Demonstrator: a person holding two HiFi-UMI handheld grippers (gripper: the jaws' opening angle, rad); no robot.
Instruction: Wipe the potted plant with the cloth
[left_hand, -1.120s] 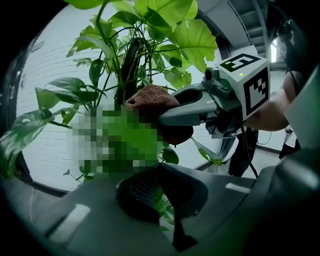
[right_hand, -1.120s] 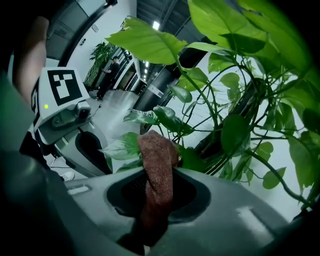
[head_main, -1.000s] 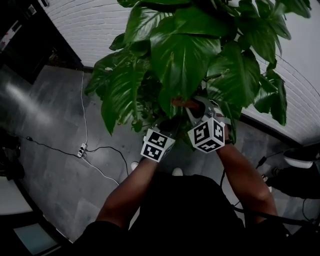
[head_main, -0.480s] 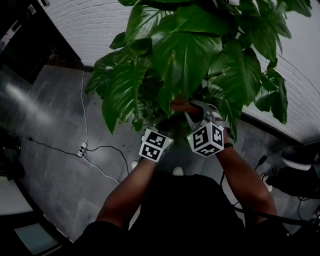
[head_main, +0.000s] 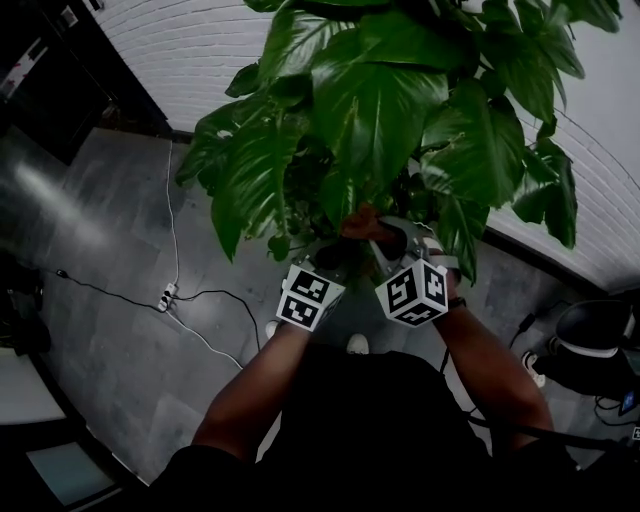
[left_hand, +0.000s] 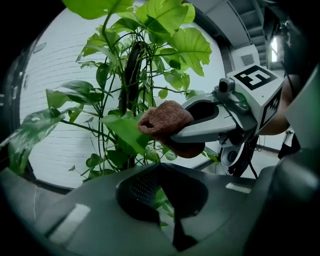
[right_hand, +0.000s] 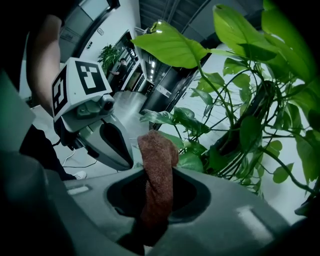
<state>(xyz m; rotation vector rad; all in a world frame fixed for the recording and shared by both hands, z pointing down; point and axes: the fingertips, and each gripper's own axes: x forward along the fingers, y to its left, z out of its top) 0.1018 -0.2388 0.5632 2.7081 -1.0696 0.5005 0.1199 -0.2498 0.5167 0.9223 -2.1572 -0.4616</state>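
R gripper (head_main: 388, 238) clenched on brown cloth (right_hand: 157, 165); cloth tip touches a low leaf (left_hand: 125, 131) of the potted plant (head_main: 375, 110), under the foliage. L gripper (head_main: 335, 255) just beside, jaws together, apparently empty. Step: wiping leaves. Next: prob. drag cloth along leaf w/ light pressure.

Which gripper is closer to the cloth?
Right. The right gripper is clamped on the cloth. The left gripper sits close beside it.

Both grippers sit side by side under the plant's (head_main: 385, 110) big leaves. The right gripper (head_main: 385, 238) shows a brown cloth (head_main: 358, 222) at its tip, up against the foliage. The left gripper (head_main: 322, 265) is tucked beneath the plant too.
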